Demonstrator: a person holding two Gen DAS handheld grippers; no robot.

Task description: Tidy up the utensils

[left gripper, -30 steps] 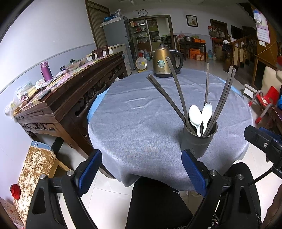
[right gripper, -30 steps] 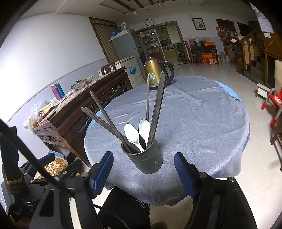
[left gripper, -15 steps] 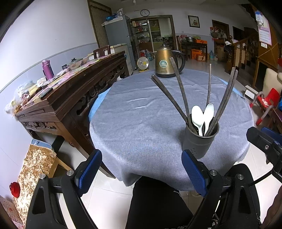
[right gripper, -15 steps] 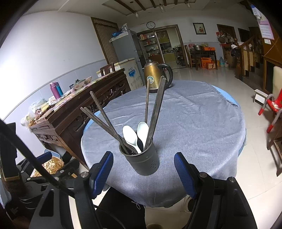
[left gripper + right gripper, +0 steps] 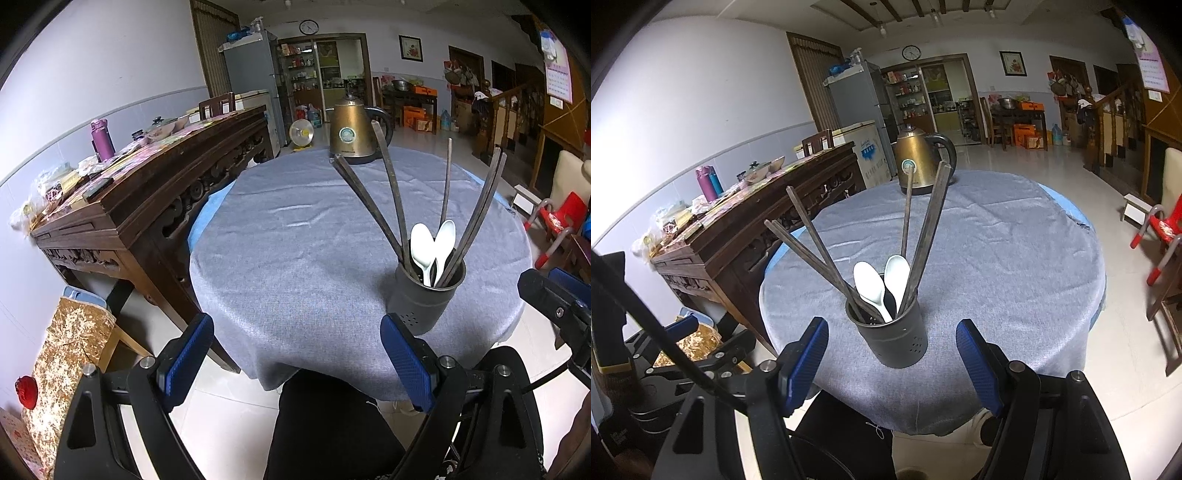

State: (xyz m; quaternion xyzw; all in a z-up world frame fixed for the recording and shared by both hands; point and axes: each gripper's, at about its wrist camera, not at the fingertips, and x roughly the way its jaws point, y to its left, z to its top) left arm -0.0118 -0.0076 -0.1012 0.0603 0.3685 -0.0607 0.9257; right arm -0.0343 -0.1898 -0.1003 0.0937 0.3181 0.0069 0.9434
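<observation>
The dark utensil holder (image 5: 892,341) stands on the round table's grey cloth (image 5: 997,266) near its 6 o'clock edge, upright. Inside it lean dark chopsticks (image 5: 929,236) fanned toward 10 and 1 o'clock, with two white spoons (image 5: 871,286) bowl-up between them. A brass kettle (image 5: 918,164) sits at the cloth's 12 o'clock rim. The right gripper (image 5: 892,362) has its jaws wide and empty, short of the holder. The left gripper (image 5: 295,354) is likewise spread wide, holding nothing, the holder at its 2 o'clock.
</observation>
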